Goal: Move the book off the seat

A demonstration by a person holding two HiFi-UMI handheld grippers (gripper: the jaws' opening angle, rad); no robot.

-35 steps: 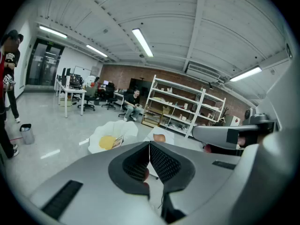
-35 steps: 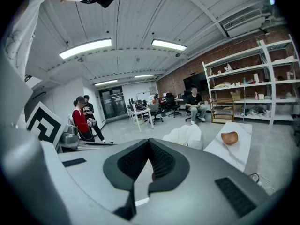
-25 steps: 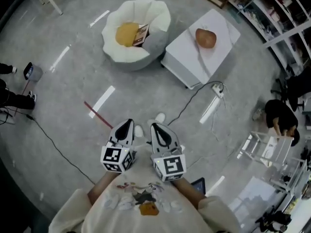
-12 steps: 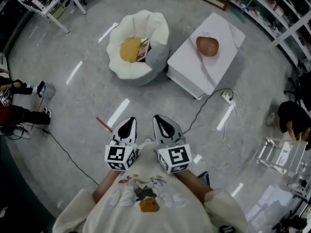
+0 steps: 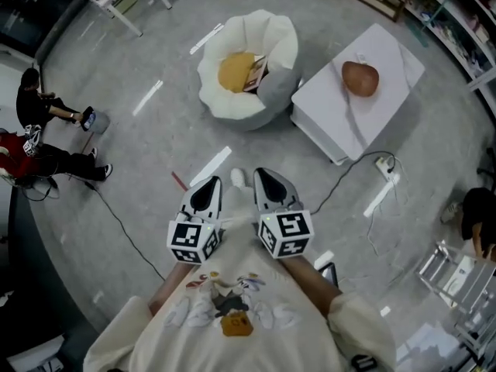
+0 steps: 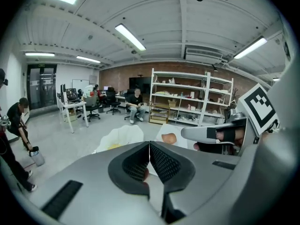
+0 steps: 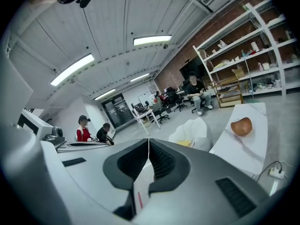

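A white petal-shaped seat (image 5: 248, 103) stands on the grey floor ahead, with a yellow cushion (image 5: 235, 71) in it. The book (image 5: 256, 73) leans inside the seat, at the cushion's right. Both grippers are held side by side close to the person's chest, far short of the seat. My left gripper (image 5: 210, 184) is shut with nothing between its jaws, and so is my right gripper (image 5: 264, 177). The left gripper view shows its closed jaws (image 6: 149, 146) below the seat (image 6: 119, 136). In the right gripper view the closed jaws (image 7: 149, 145) sit left of the seat (image 7: 191, 130).
A low white table (image 5: 341, 111) with a round brown object (image 5: 360, 78) stands right of the seat. A power strip (image 5: 385, 164) and its cable lie on the floor beside it. People (image 5: 35, 153) crouch at the far left. A short red stripe (image 5: 180, 180) marks the floor.
The seat and table have shifted right and slightly down in the head view as the person moves. Both grippers stay shut and side by side.
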